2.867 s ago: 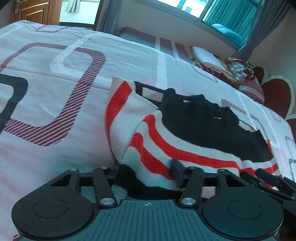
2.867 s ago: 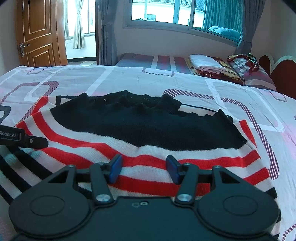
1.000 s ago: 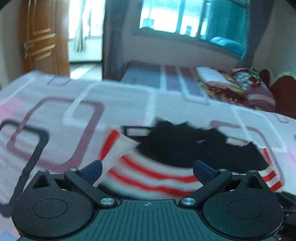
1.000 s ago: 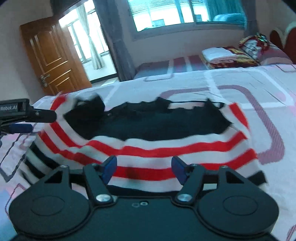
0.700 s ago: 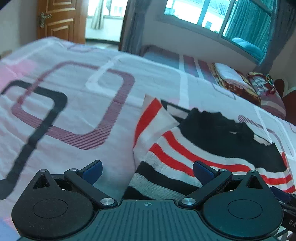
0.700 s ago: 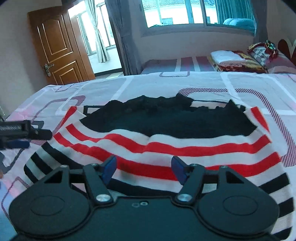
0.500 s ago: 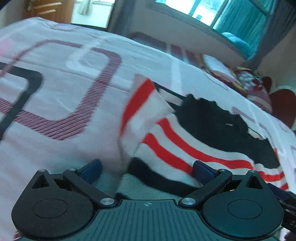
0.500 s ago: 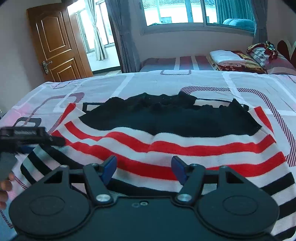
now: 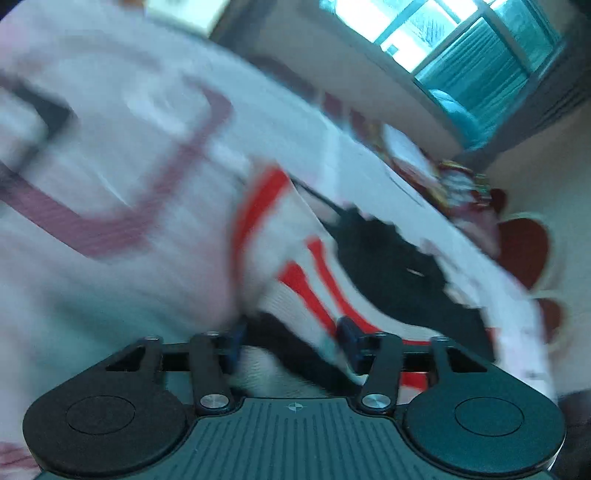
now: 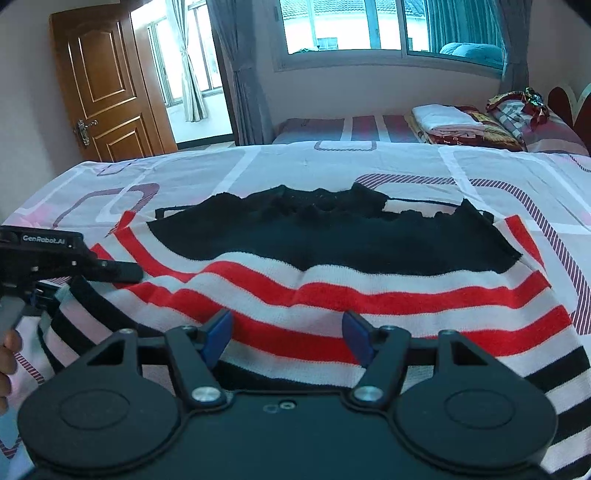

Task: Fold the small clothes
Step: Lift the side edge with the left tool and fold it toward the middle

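A small knit sweater (image 10: 332,280) with a black top and red, white and black stripes lies spread on the bed. In the blurred left wrist view its left hem corner (image 9: 295,325) sits between the blue pads of my left gripper (image 9: 291,343), which has closed on it. That gripper also shows at the left of the right wrist view (image 10: 74,266), at the sweater's left edge. My right gripper (image 10: 286,336) is over the near striped hem with its jaws apart around the cloth.
The bed sheet (image 10: 258,166) is pale pink with purple and black squares. Folded bedding and pillows (image 10: 461,125) lie at the far right near a red headboard (image 10: 569,99). A wooden door (image 10: 103,88) and a window (image 10: 369,26) are behind.
My left gripper dropped to the sweater's left hem corner and its wide-open jaws closed on it. My right gripper stayed over the near hem, jaws unchanged.
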`<state>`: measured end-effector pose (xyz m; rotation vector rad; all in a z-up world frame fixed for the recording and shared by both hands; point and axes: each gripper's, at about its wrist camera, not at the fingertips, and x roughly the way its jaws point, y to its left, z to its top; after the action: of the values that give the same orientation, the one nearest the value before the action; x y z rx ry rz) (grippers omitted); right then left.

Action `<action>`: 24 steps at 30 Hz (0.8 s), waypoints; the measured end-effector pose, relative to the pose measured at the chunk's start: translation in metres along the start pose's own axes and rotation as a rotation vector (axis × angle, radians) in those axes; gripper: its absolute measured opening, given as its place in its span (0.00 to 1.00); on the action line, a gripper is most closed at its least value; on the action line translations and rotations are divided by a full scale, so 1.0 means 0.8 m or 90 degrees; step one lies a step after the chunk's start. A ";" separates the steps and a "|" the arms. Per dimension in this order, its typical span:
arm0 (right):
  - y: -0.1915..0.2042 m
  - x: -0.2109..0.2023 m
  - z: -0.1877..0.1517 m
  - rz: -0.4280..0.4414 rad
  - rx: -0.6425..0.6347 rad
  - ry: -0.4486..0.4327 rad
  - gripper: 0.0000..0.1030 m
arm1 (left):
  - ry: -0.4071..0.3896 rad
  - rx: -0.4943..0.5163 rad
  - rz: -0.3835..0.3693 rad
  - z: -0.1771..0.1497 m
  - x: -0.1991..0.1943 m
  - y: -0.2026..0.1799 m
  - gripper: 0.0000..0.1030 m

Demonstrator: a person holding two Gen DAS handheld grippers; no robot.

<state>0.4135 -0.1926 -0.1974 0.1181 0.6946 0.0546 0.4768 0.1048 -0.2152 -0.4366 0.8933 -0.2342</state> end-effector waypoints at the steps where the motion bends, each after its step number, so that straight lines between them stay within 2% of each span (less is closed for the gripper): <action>1: 0.000 0.000 0.000 0.000 0.000 0.000 0.63 | -0.017 0.014 0.034 -0.004 -0.016 0.000 0.89; 2: 0.000 0.000 0.000 0.000 0.002 0.000 0.63 | -0.023 0.015 0.048 -0.010 -0.032 0.003 0.99; 6: 0.001 -0.001 0.001 0.004 0.004 0.003 0.63 | 0.024 -0.061 -0.004 -0.044 -0.066 0.018 0.99; 9: 0.000 -0.003 0.001 0.005 0.009 0.004 0.63 | 0.085 -0.171 -0.071 -0.085 -0.054 0.031 0.99; 12: -0.001 -0.005 0.002 0.007 0.011 0.004 0.63 | 0.025 -0.167 -0.083 -0.094 -0.041 0.021 0.99; 15: -0.002 -0.006 0.002 0.007 0.009 0.004 0.63 | -0.018 -0.199 -0.093 -0.088 -0.023 0.018 0.97; 16: -0.002 -0.006 0.002 0.008 0.007 0.004 0.63 | -0.031 -0.204 -0.093 -0.083 -0.016 0.016 0.89; 17: -0.002 -0.005 0.002 0.007 0.005 0.003 0.63 | -0.033 -0.205 -0.093 -0.079 -0.006 0.014 0.60; 18: -0.002 -0.003 0.002 0.007 0.003 0.001 0.63 | -0.027 -0.207 -0.089 -0.074 0.003 0.015 0.51; 20: -0.001 -0.002 0.002 0.005 -0.004 -0.005 0.63 | -0.047 -0.214 -0.084 -0.073 0.011 0.013 0.51; 24: 0.002 0.000 0.003 -0.001 -0.018 -0.018 0.58 | -0.085 -0.199 -0.071 -0.072 -0.009 0.003 0.37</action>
<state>0.4153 -0.1910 -0.1951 0.0905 0.6652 0.0607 0.4268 0.0943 -0.2431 -0.7848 0.7771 -0.1646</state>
